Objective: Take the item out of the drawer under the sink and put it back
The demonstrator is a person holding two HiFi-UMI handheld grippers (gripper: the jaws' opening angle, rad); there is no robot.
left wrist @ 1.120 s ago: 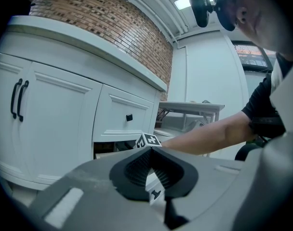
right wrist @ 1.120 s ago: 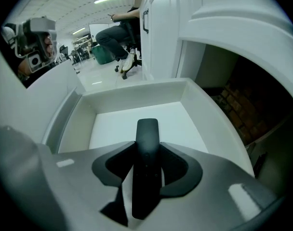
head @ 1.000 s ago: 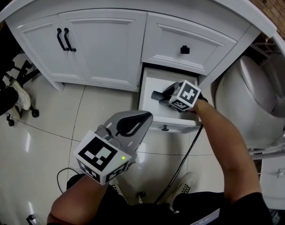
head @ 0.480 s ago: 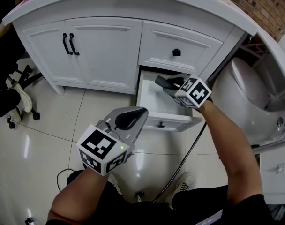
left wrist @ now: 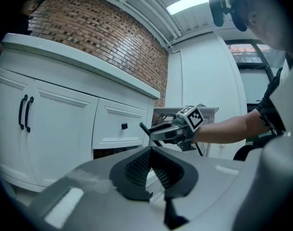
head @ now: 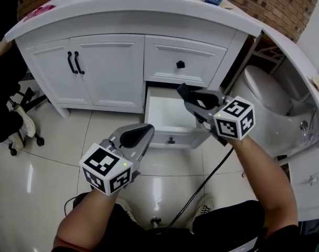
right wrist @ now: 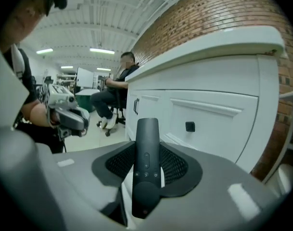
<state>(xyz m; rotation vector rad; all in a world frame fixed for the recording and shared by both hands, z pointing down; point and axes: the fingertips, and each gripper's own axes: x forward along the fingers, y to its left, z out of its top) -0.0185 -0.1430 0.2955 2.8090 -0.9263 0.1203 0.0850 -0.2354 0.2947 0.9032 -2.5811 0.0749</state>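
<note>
A washroom mock-up: a brick wall (head: 269, 1) behind a white vanity cabinet (head: 107, 72), a glossy tiled floor (head: 54, 156) in front of it, and a toilet (head: 264, 88) off to the right. The vanity has a pair of doors with black handles on the left and an upper drawer (head: 183, 62) with a black knob, which is closed. Below it, the lower drawer (head: 159, 138) is pulled out, and as much of its white inside as the head view shows looks bare.

The right tongs (head: 197, 101) are clamped on a slim black remote control (right wrist: 146, 153). Their ribbed pads press on both of its long sides, and its button end sticks out past the tips. In the head view the remote is held in the air above the open drawer and toward its right side, clear of its rim, and it points roughly at the vanity.

The left tongs (head: 134, 136) are nearer the person, above the floor just short of the drawer front. Their jaws are together and nothing is between them.

As I read it, the first half of the task is done: the item is out of the drawer and well gripped. What is left is the return. The remote has to be brought down over the opening and laid flat on the drawer bottom, and then the right tongs have to let go. With the drawer already open and nothing seen in the way, that looks simple. Whether the drawer should be pushed shut afterwards, the task does not say.
</note>
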